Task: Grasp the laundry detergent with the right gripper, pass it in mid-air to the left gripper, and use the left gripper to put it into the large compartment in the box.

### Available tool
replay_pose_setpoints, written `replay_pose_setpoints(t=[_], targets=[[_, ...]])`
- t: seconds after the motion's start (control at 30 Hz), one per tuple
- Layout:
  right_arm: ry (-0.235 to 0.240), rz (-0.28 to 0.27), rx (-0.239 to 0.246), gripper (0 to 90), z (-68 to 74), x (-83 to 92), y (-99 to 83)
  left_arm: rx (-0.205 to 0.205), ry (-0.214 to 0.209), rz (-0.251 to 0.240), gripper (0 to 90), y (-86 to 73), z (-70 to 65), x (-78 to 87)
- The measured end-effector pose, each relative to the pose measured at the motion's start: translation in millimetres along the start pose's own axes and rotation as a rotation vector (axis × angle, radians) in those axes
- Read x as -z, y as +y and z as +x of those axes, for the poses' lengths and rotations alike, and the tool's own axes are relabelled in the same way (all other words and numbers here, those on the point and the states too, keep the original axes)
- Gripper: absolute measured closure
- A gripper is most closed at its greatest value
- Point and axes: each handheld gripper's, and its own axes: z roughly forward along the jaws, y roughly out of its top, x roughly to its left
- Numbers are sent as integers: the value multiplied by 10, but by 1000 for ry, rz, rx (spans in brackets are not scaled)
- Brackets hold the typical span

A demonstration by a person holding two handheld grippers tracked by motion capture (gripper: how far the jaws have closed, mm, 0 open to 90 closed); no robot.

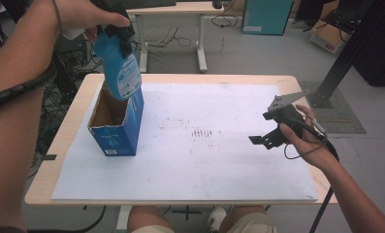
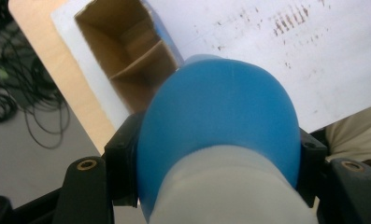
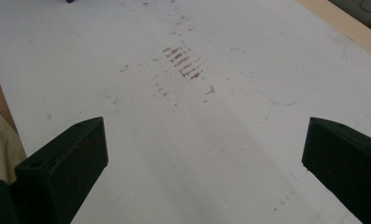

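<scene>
A blue bottle [image 1: 120,68] with a white neck hangs upright above an open blue carton [image 1: 116,121] at the table's left, its base at the carton's mouth. My left gripper [image 1: 116,30] is shut on the bottle's upper part, with a hand around it. In the left gripper view the bottle [image 2: 220,126] sits between the two black jaws, and the carton's brown inside [image 2: 131,56] lies below it. My right gripper [image 1: 267,138] hovers over the right side of the white sheet, jaws wide apart and nothing between them; in the right gripper view it [image 3: 204,158] looks onto bare sheet.
A white sheet [image 1: 204,145] covers most of the wooden table [image 1: 49,179], with dark smudges [image 1: 202,132] at its middle. A white desk [image 1: 180,9], cables and boxes stand on the floor behind. The person's knees sit at the front edge.
</scene>
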Motion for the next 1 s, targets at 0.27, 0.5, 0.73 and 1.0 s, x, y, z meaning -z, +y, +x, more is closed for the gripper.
replay_pose_setpoints(t=[0.27,0.5,0.73,1.0], targets=[[-4,-5,19,0,-1,88,27,176,25,-22,369,-100,243,95],[-4,-1,28,0,24,91,38,289,47,-21,369,-161,414,55],[-5,0,33,0,33,98,21,392,51,5,369,-185,513,-68],[-16,-1,30,0,34,125,-4,433,32,13,369,-201,570,-219]])
